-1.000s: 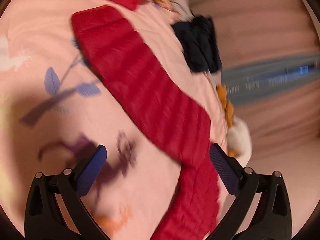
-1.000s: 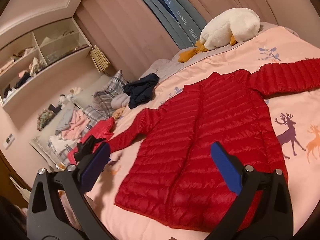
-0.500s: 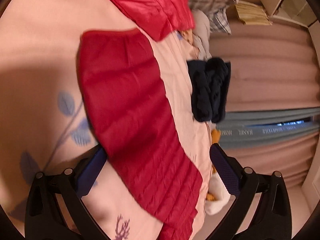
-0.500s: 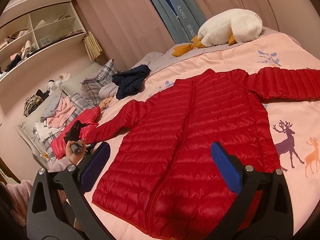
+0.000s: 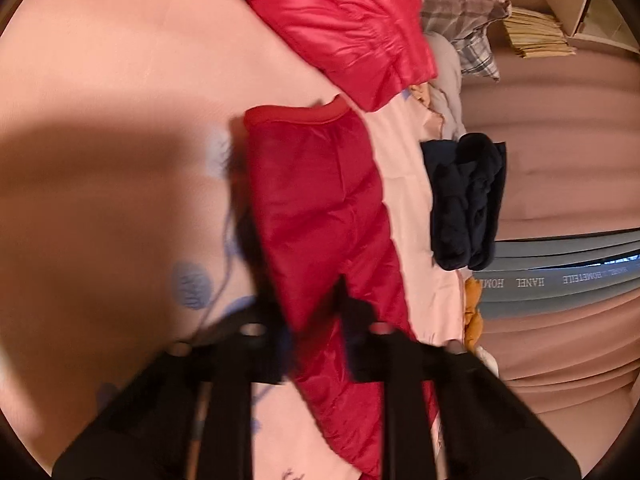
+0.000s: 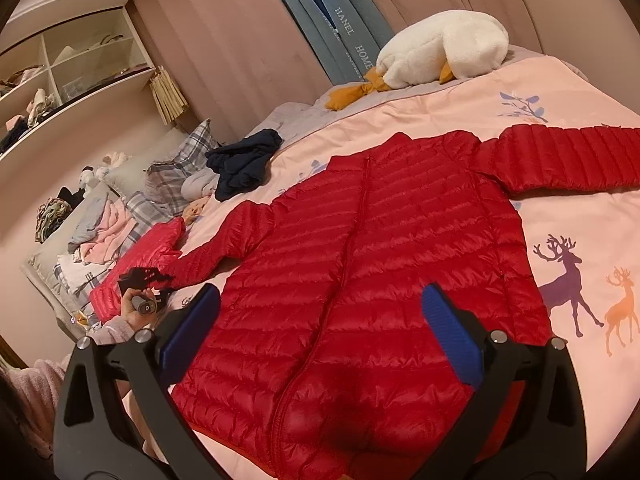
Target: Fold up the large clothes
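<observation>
Now the left hand-held gripper (image 5: 312, 320) has clenched the puffy, quilted red jacket's (image 6: 360, 280) sleeve; right hand-held gripper (image 6: 320, 332) stays released.

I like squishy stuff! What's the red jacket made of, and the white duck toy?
The red jacket looks like thin, shiny nylon-type fabric stuffed with padding: it gleams and is stitched into puffy rows. The white duck toy looks like soft, fuzzy plush with a matte, fleecy surface. The exact fibres can't be told from here.
</observation>
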{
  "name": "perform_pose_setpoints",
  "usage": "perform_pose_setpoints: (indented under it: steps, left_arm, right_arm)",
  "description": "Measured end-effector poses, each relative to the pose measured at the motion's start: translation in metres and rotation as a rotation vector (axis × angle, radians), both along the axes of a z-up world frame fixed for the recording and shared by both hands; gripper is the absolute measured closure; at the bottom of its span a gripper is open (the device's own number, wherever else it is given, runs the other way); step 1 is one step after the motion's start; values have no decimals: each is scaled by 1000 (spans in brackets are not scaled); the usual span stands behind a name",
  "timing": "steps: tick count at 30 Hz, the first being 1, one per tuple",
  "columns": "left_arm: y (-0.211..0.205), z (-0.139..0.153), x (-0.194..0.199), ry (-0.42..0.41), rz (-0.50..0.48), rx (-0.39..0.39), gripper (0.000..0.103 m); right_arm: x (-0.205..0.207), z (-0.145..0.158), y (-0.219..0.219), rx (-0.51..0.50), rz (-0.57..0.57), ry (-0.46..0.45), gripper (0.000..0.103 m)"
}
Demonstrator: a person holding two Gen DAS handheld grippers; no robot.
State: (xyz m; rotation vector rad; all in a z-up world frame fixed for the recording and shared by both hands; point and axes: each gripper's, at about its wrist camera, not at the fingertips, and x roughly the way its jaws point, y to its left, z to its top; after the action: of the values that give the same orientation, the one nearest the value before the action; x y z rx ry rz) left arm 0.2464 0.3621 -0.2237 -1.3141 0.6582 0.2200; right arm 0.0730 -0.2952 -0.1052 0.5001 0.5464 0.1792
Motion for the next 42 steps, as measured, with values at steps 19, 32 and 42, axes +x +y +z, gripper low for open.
perform_pose_setpoints:
  steps: [19,32,42]
  left_arm:
    - [-323,253,-2,-450,-658,692,98]
    - [-520,126,22,-120,-1054,614,32]
    - [-346,101,11,-141,-810,319,21]
  right_arm:
    - [-26,-12,-33,14,-66,-8,2]
    - [-43,-36,-94,81,-169,80,2]
    - [23,-24,-110,49,-103,129,2]
